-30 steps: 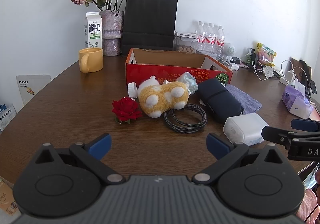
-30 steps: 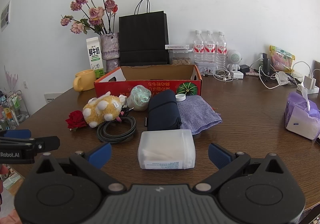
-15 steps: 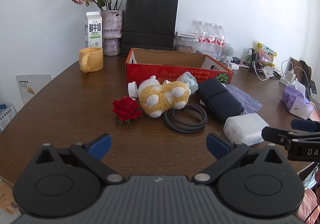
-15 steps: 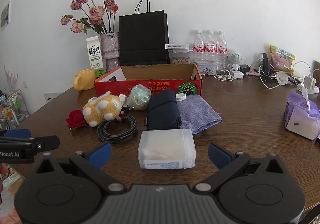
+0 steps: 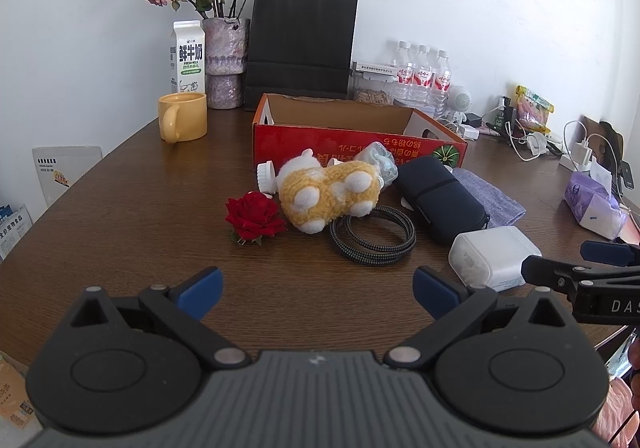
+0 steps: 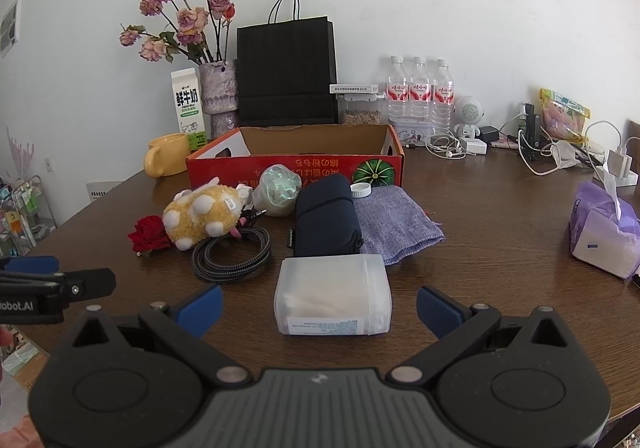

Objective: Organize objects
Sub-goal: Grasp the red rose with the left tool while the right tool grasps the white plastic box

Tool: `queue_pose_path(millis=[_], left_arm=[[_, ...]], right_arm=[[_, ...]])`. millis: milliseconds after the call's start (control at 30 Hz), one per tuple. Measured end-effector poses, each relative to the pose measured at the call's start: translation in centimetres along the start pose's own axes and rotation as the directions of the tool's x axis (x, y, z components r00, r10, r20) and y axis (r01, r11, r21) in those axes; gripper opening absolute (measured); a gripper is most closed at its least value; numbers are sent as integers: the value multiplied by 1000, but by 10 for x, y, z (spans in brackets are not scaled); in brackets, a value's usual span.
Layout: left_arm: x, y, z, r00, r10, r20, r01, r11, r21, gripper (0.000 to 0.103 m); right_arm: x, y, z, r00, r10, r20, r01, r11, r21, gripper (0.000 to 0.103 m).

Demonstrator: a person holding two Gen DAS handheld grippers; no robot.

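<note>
An open red cardboard box (image 5: 352, 144) (image 6: 296, 164) stands mid-table. In front of it lie a yellow plush toy (image 5: 330, 194) (image 6: 204, 216), a red rose (image 5: 252, 214) (image 6: 149, 234), a coiled braided cable (image 5: 372, 238) (image 6: 230, 254), a dark navy pouch (image 5: 438, 198) (image 6: 326, 216), a purple cloth (image 5: 488, 200) (image 6: 396, 224), a crumpled clear wrapper (image 6: 277, 190) and a frosted white plastic box (image 5: 494, 258) (image 6: 332, 300). My left gripper (image 5: 316, 288) is open and empty, near the table's front edge. My right gripper (image 6: 318, 306) is open, with the frosted box just ahead between its fingers, untouched.
At the back stand a yellow mug (image 5: 182, 116), a milk carton (image 5: 188, 56), a vase of dried roses (image 5: 224, 60), a black paper bag (image 5: 300, 44) and three water bottles (image 6: 420, 88). A purple tissue pack (image 6: 604, 236) and chargers with cables (image 6: 540, 152) lie at the right.
</note>
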State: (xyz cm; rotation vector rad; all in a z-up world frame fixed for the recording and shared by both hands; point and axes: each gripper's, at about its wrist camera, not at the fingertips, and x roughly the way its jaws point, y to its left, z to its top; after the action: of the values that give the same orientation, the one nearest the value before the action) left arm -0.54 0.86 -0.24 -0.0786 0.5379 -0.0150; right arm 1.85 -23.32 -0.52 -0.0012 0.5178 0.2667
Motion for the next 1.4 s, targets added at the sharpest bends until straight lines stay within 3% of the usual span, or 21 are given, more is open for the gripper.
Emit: queue_pose_path(millis=[600, 833, 900, 1400], left_arm=[[48, 34, 10, 996, 49, -69, -52, 997, -52, 103], [74, 54, 18, 993, 83, -89, -91, 992, -87, 103], [82, 57, 21, 992, 89, -86, -96, 992, -83, 103], [120, 61, 35, 986, 149, -75, -148, 989, 14, 103]], right_arm=[[72, 6, 4, 992, -54, -111, 50, 998, -35, 102], [93, 4, 4, 988, -61, -144, 57, 998, -29, 88], [96, 2, 5, 988, -56, -143, 54, 998, -23, 82], [80, -7, 12, 998, -31, -59, 29, 999, -39, 81]])
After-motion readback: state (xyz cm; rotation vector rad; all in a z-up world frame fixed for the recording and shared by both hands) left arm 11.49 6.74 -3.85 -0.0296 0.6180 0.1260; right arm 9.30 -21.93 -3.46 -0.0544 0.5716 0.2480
